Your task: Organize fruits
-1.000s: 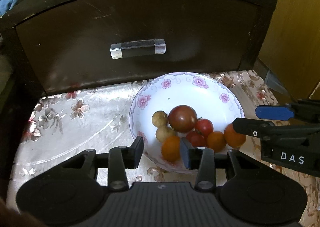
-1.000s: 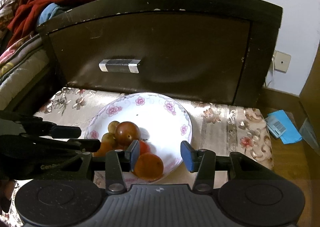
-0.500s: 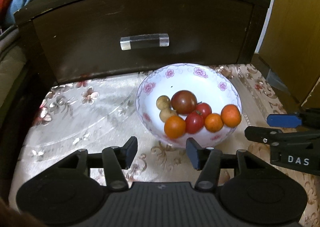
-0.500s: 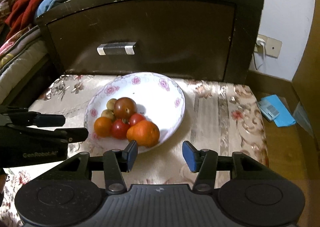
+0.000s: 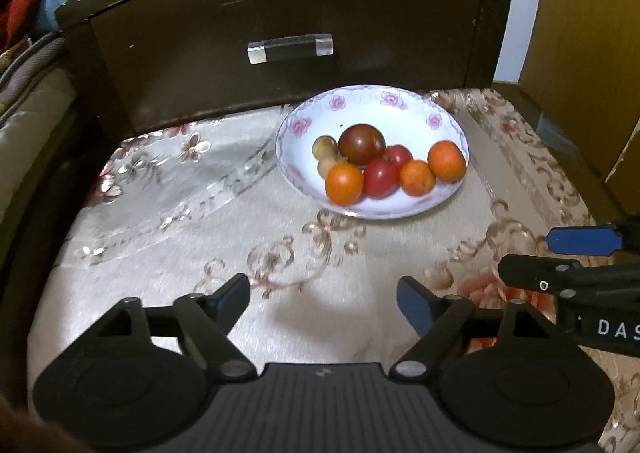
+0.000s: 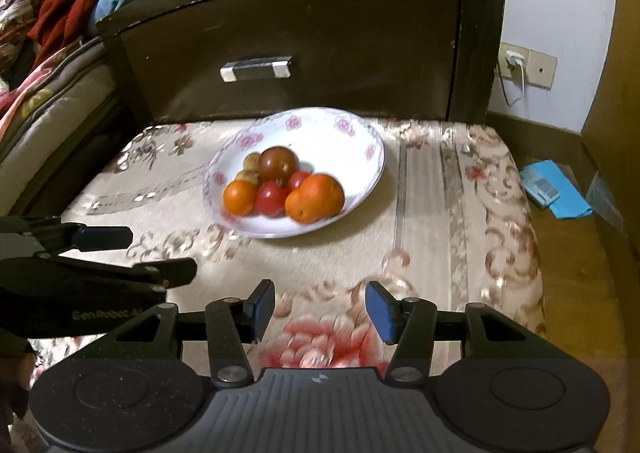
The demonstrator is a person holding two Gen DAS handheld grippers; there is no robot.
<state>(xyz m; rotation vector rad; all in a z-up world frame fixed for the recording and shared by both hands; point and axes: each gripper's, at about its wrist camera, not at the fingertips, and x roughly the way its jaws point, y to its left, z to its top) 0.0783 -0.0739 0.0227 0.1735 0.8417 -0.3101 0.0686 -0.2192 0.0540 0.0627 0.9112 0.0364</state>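
Observation:
A white floral bowl (image 5: pixel 400 105) (image 6: pixel 372 149) sits on the cloth-covered table and holds several fruits: oranges (image 5: pixel 344 183) (image 6: pixel 320 197), red tomatoes (image 5: pixel 380 178) (image 6: pixel 273 197), a dark tomato (image 5: pixel 362 138) (image 6: pixel 278 163) and small tan fruits (image 5: pixel 325 146). My left gripper (image 5: pixel 323 303) is open and empty, well short of the bowl. My right gripper (image 6: pixel 320 311) is open and empty, also short of the bowl. Each gripper shows in the other's view, the right (image 5: pixel 560 253) and the left (image 6: pixel 132 253).
A dark wooden drawer front (image 5: pixel 288 33) with a clear handle (image 5: pixel 290 48) stands right behind the bowl. Bedding and red cloth (image 6: pixel 60 13) lie at the left. A blue packet (image 6: pixel 556 193) lies on the floor at the right. The floral cloth (image 5: pixel 180 213) covers the table.
Both grippers have pulled back and away from the bowl, which now looks farther off. The left gripper's jaws have opened wider. All fruits stay in the bowl.

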